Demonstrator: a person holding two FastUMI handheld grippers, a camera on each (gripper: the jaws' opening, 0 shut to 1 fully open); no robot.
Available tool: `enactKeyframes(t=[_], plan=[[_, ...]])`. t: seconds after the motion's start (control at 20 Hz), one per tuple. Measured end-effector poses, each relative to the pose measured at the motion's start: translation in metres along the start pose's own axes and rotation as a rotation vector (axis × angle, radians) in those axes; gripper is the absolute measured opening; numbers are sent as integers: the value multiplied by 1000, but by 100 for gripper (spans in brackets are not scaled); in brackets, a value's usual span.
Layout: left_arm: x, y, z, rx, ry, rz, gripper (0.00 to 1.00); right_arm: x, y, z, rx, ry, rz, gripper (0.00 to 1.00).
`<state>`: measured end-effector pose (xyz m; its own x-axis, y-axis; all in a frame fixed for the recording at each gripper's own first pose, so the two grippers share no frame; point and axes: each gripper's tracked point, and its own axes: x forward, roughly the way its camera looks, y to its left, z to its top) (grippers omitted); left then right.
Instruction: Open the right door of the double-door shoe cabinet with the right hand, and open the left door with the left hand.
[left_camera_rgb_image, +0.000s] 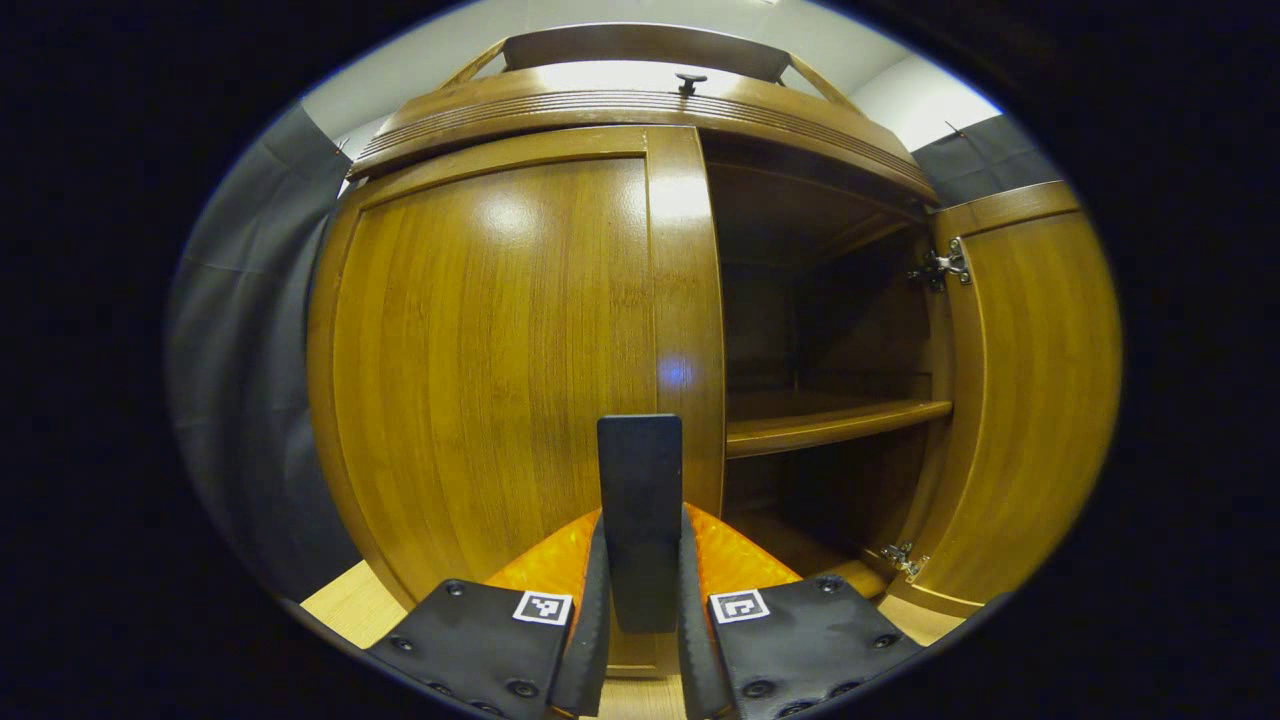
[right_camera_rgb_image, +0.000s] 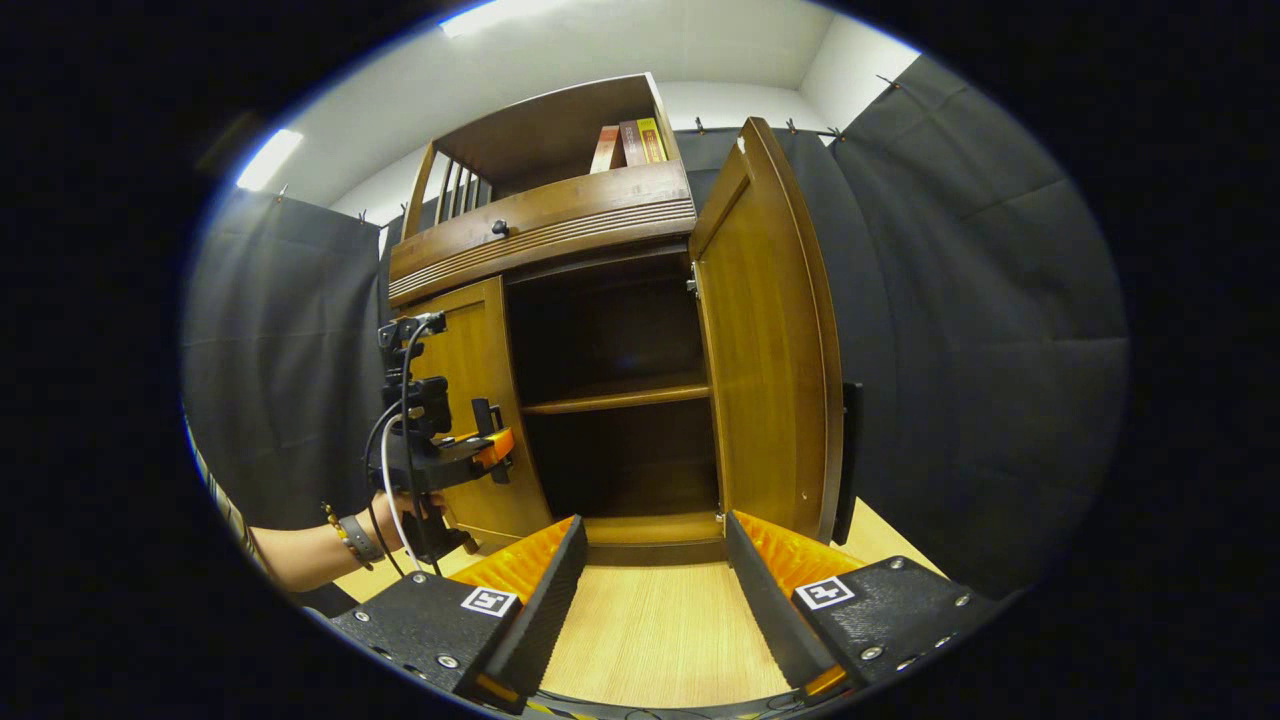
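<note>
Left gripper (left_camera_rgb_image: 641, 560): jaws clenched on the left door's handle (left_camera_rgb_image: 640, 500), left door (left_camera_rgb_image: 500, 360) closed. Right gripper (right_camera_rgb_image: 655, 570): jaws released, hanging apart over the floor (right_camera_rgb_image: 650, 630), right door (right_camera_rgb_image: 770, 350) swung open, shelf (right_camera_rgb_image: 615, 395) exposed inside cabinet.

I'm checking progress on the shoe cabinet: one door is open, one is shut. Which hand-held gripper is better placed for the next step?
The left. The left hand-held gripper is shut on the left door's handle, and that left door is closed. The right hand-held gripper is open and away from the swung-out right door.
</note>
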<state>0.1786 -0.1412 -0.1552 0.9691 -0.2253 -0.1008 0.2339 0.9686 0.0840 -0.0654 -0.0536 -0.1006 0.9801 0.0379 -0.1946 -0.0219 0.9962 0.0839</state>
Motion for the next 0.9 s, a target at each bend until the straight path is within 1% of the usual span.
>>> enactKeyframes(t=[0.25,0.45,0.7,0.9], plan=[[-43,10,2,27,0,-1,36,-3,16,0,-18,-6,19,86],[-73,22,3,9,31,-14,36,-2,30,-2,-25,-4,45,86],[-120,43,4,18,25,22,36,3,50,-1,-23,-3,78,86],[-149,66,4,38,32,37,36,7,69,0,-23,-8,100,86]])
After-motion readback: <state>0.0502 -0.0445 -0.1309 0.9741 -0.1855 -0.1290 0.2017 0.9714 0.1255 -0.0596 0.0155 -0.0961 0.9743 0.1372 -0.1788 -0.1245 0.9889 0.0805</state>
